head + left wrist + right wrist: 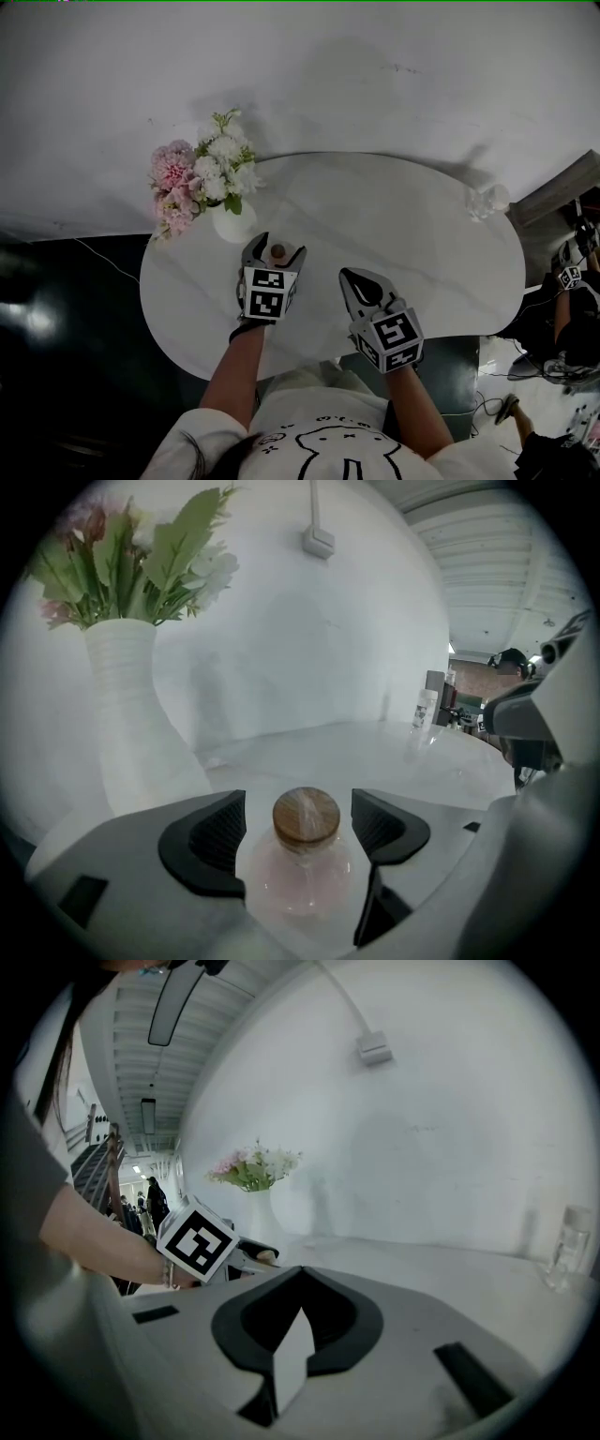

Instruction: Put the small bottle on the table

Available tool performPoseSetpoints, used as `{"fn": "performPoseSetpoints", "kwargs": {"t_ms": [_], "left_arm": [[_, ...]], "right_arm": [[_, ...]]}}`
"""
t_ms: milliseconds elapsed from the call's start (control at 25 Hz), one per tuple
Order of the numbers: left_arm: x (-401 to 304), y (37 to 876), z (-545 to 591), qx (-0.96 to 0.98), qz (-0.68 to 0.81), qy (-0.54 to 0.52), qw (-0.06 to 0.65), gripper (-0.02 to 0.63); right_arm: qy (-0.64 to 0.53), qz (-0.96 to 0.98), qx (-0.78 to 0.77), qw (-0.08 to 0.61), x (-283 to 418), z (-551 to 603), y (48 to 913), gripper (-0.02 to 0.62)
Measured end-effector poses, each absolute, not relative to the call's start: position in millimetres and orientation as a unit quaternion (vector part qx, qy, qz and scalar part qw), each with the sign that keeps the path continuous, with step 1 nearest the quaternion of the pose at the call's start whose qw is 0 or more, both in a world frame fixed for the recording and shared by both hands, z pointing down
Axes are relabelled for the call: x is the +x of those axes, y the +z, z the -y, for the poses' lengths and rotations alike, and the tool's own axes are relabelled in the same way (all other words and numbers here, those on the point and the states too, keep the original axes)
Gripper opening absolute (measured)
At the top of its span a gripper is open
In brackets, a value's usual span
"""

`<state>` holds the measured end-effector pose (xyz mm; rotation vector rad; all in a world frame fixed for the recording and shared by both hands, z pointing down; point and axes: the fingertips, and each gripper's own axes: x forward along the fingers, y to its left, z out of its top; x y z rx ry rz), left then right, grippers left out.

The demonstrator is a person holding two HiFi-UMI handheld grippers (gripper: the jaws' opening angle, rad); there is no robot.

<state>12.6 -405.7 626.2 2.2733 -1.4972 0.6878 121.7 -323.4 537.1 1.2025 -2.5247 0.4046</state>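
The small bottle (pixel 278 253), clear and round-bellied with a wooden cork, stands upright on the white oval table (pixel 422 244). My left gripper (pixel 278 246) is open around it. In the left gripper view the bottle (pixel 306 864) sits between the dark pads (pixel 217 834), with a gap on either side of the cork, and nothing presses on it. My right gripper (pixel 362 279) is shut and empty, to the right of the left one and near the table's front edge. In the right gripper view its jaws (pixel 300 1274) meet tip to tip.
A white ribbed vase (pixel 234 223) of pink and white flowers stands just behind and left of the bottle, close to the left gripper (pixel 131 714). A small clear glass (pixel 487 200) sits at the table's far right. A white wall runs behind the table.
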Motion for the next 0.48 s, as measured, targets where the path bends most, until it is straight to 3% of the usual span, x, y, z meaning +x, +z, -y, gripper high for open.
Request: {"fn": "performPoseSetpoints", "kwargs": {"t_ms": [480], "left_arm": [[2.9, 592.6, 386.4, 0.791, 0.555, 0.215, 0.138, 0.362]], "right_arm": [[0.121, 0.898, 0.396, 0.147, 119.1, 311.0, 519.8, -0.006]]}}
